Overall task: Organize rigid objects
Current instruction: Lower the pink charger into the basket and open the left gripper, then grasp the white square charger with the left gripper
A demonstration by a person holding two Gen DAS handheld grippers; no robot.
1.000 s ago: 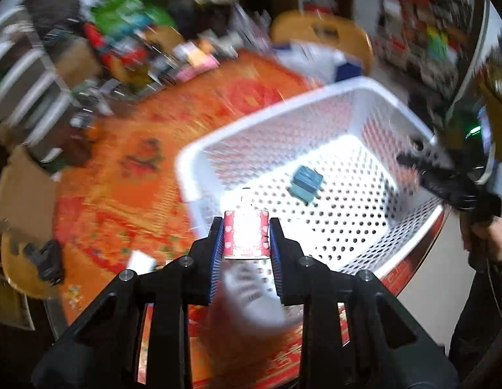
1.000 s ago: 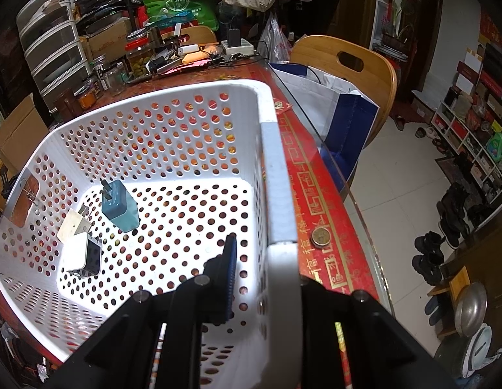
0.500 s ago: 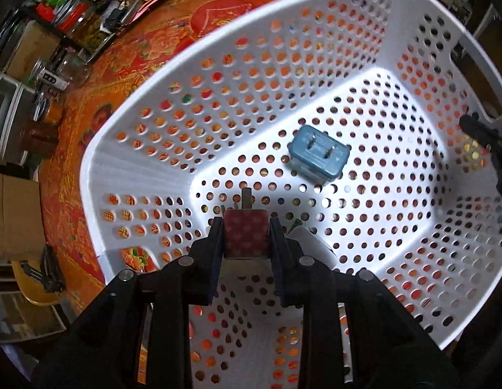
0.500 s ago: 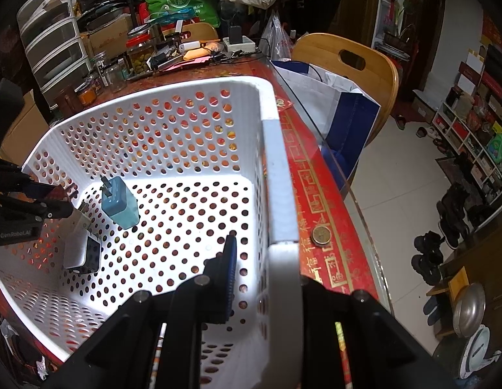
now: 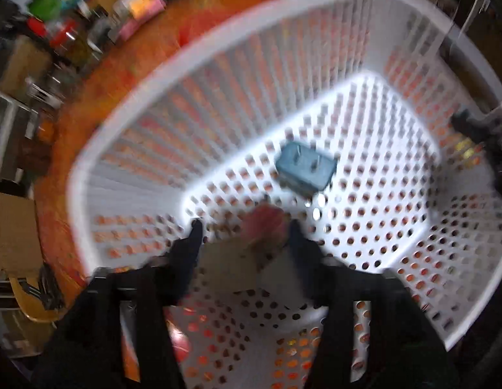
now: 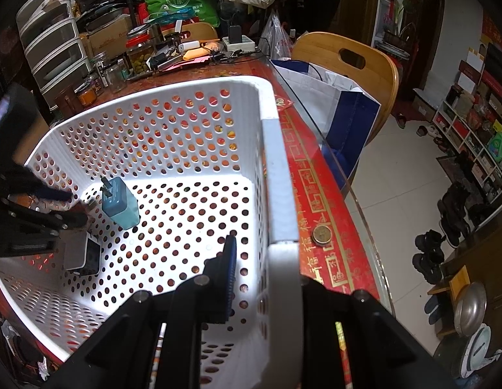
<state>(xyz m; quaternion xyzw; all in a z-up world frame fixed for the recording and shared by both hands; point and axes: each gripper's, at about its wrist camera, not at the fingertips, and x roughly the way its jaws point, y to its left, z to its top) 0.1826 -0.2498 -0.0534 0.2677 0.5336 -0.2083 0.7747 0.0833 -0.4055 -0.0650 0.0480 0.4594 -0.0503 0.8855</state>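
Right gripper (image 6: 267,243) is clamped on the rim of the white perforated plastic basket (image 6: 192,103): stiff, light, best held there. Left gripper (image 5: 244,230) is spread; the small red blurred object (image 5: 263,223) sits between its fingers, grip uncertain. Teal plug adapter (image 5: 305,169) lies on the basket floor, hard and light.

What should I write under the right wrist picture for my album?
Right gripper clamps the white basket rim; a blue charger lies inside while the left gripper reaches in.

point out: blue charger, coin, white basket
blue charger (image 6: 121,206), right wrist view, front face.
coin (image 6: 321,235), right wrist view, top face.
white basket (image 6: 276,175), right wrist view, right rim.
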